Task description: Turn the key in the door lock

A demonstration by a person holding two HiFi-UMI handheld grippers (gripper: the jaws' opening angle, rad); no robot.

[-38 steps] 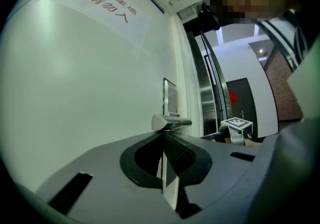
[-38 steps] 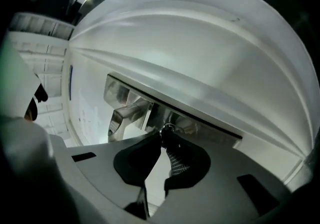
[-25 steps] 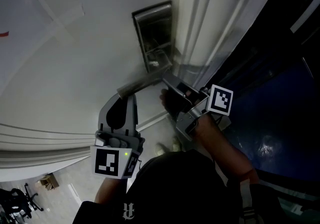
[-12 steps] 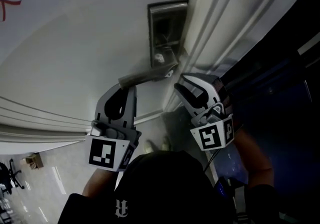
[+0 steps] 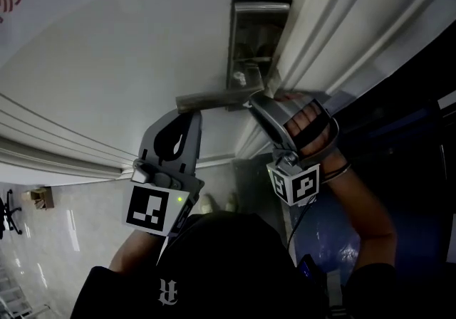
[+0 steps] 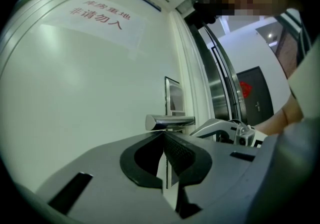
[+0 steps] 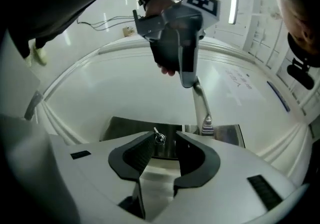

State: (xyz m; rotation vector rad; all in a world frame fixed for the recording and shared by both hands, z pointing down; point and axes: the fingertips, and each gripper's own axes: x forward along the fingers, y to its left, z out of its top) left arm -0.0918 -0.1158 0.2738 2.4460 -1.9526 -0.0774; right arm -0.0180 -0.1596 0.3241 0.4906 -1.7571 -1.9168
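A metal lock plate (image 5: 260,25) sits on the white door (image 5: 128,61), with a lever handle (image 5: 214,102) sticking out to the left. A small key (image 7: 159,138) stands in the plate (image 7: 130,128), also seen as a bright spot, the key (image 5: 241,78). My right gripper (image 7: 165,139) is open, its pads on either side of the key, apart from it; in the head view the right gripper (image 5: 256,100) is just below the plate. My left gripper (image 6: 164,134) is shut, its tips right at the free end of the handle (image 6: 170,122). The left gripper (image 5: 192,117) holds nothing.
A sheet with red characters (image 6: 97,15) is stuck on the door above. Ribbed door-frame mouldings (image 5: 335,33) run along the right of the plate, with a dark opening (image 5: 406,132) beyond. A pale glossy floor (image 5: 57,239) lies below.
My right gripper has swung up from beside the handle to the lock plate and now straddles the key. My left gripper has stayed at the handle's end.
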